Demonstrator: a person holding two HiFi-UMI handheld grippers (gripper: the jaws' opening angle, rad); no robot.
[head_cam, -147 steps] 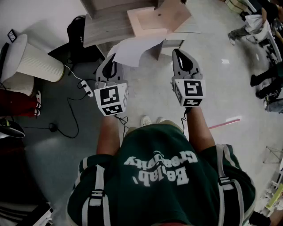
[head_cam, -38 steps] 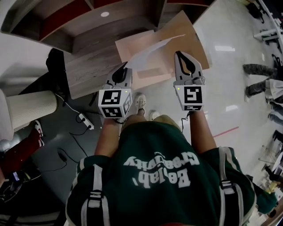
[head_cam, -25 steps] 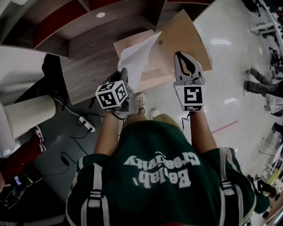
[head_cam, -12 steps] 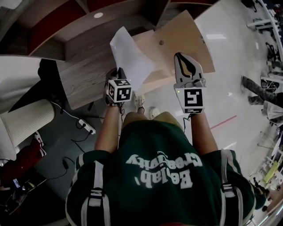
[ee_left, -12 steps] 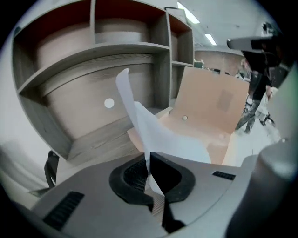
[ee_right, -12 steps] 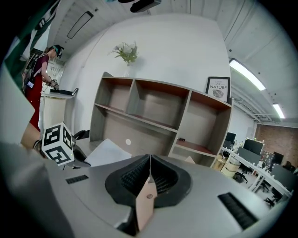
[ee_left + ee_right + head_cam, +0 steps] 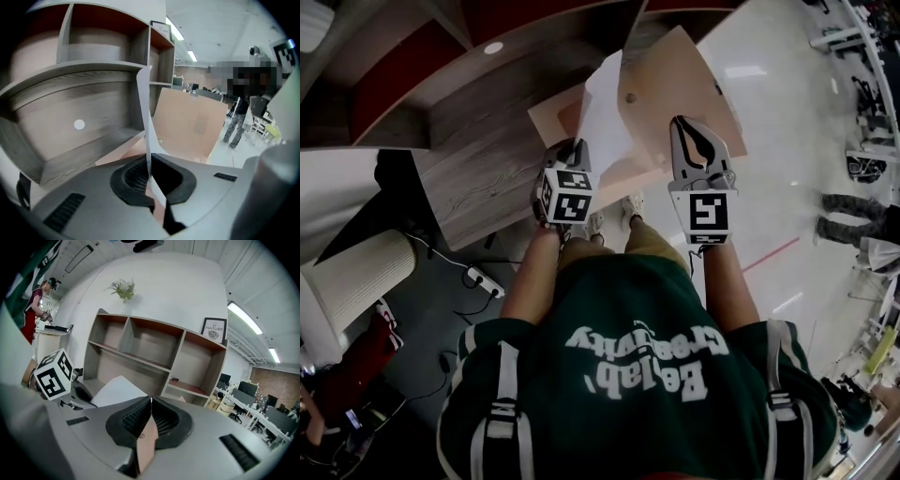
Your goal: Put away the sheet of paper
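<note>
Your left claw [image 7: 151, 161] is pinching the paper [image 7: 602, 112] edge-up, your right claw [image 7: 151, 401] is sitting closed and empty; be levelling the paper over the panel [image 7: 675, 84].

My left hand-held gripper [image 7: 575, 150] rolls and shifts right, so the sheet of paper [image 7: 605, 112] now stands on edge instead of flat-ish.

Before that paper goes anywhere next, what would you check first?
1. Left gripper shut on the sheet of paper: ok.
2. Sheet held upright, its edge towards the shelf unit: ok.
3. Cabinet door standing open: ok.
4. Right gripper shut, holding nothing, apart from the sheet: ok.
5. Free room inside the cabinet for the sheet: cannot tell.
</note>
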